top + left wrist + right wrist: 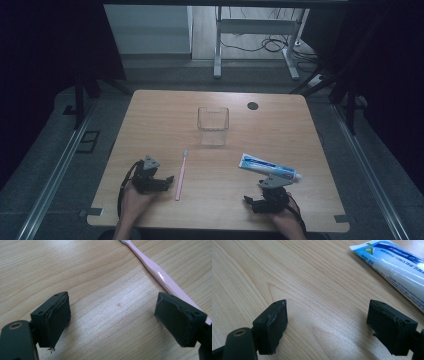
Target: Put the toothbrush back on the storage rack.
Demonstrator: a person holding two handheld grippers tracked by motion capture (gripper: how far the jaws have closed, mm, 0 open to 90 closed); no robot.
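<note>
Overhead, clear cup (213, 125) behind toothbrush (181, 174), toothpaste (270, 167)

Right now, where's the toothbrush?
High view: the pink toothbrush lies flat on the table, left of centre, just right of the left gripper, bristles toward the clear cup.

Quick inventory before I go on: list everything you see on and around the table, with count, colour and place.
toothbrush: 1, pink, lying flat left of centre, beside the left gripper
toothpaste tube: 1, white and blue, lying flat at right, just beyond the right gripper
cup: 1, clear, upright at table centre
round cap: 1, black, set in the tabletop at the far edge
table: 1, light wood
desk frame: 1, grey, on the floor behind
left gripper: 1, black, open, empty
right gripper: 1, black, open, empty
</note>
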